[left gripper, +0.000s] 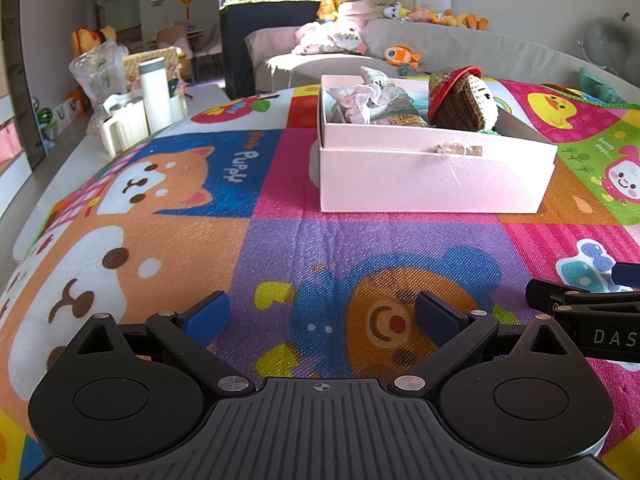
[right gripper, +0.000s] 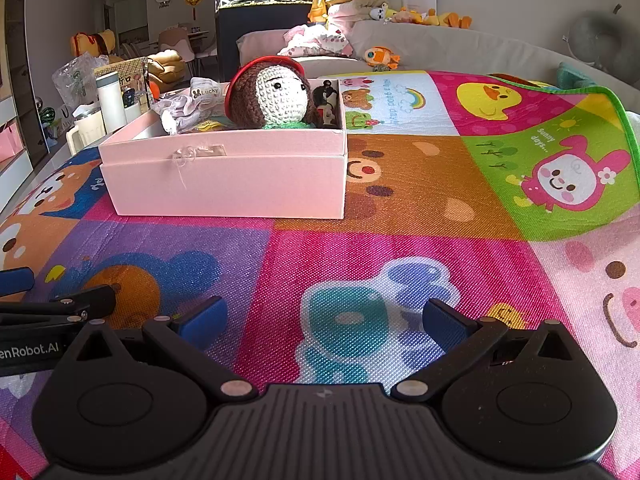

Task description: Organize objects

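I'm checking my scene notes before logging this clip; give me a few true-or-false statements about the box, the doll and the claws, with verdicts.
1. The crocheted doll sits inside the pink box. True.
2. The left claw grips the doll. False: it is open and empty.
3. The right claw is open over the play mat. True.
4. The box has a lid on it. False: it is open-topped, contents showing.

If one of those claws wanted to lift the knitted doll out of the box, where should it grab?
Probably the crocheted doll by its round head, coming from above: the head stands above the white box rim, while the body is hidden behind the wall, with small figures close beside it.
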`<state>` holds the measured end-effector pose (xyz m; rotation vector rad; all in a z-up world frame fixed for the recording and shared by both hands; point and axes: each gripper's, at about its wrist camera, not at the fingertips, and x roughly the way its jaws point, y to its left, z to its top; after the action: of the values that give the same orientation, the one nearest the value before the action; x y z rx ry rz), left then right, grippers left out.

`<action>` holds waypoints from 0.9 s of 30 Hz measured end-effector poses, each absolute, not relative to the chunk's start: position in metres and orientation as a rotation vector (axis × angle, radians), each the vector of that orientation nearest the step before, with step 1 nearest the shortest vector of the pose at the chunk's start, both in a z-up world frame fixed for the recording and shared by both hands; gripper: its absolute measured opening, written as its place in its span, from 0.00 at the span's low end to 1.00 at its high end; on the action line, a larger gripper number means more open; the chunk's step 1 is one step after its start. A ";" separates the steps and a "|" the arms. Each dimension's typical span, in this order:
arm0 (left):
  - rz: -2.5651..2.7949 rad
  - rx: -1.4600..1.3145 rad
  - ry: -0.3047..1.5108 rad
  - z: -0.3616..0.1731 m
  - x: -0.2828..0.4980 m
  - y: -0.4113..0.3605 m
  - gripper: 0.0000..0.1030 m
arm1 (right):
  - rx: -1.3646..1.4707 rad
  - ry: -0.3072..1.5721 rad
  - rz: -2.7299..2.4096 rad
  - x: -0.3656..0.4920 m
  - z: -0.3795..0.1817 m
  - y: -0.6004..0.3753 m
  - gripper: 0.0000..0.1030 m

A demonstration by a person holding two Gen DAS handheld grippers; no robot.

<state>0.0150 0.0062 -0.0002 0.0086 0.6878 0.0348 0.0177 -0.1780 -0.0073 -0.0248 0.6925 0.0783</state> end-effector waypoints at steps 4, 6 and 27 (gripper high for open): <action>0.035 0.009 0.688 0.000 0.015 0.006 0.99 | -0.025 0.692 0.078 0.018 -0.007 -0.178 1.00; 0.036 0.010 0.688 0.000 0.015 0.006 0.99 | -0.025 0.692 0.078 0.018 -0.007 -0.178 1.00; 0.035 0.003 0.688 0.000 0.015 0.008 0.99 | -0.024 0.692 0.079 0.018 -0.007 -0.178 1.00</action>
<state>0.0149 0.0078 -0.0004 0.0029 0.6877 0.0347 0.0177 -0.1782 -0.0074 -0.0237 0.6924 0.0786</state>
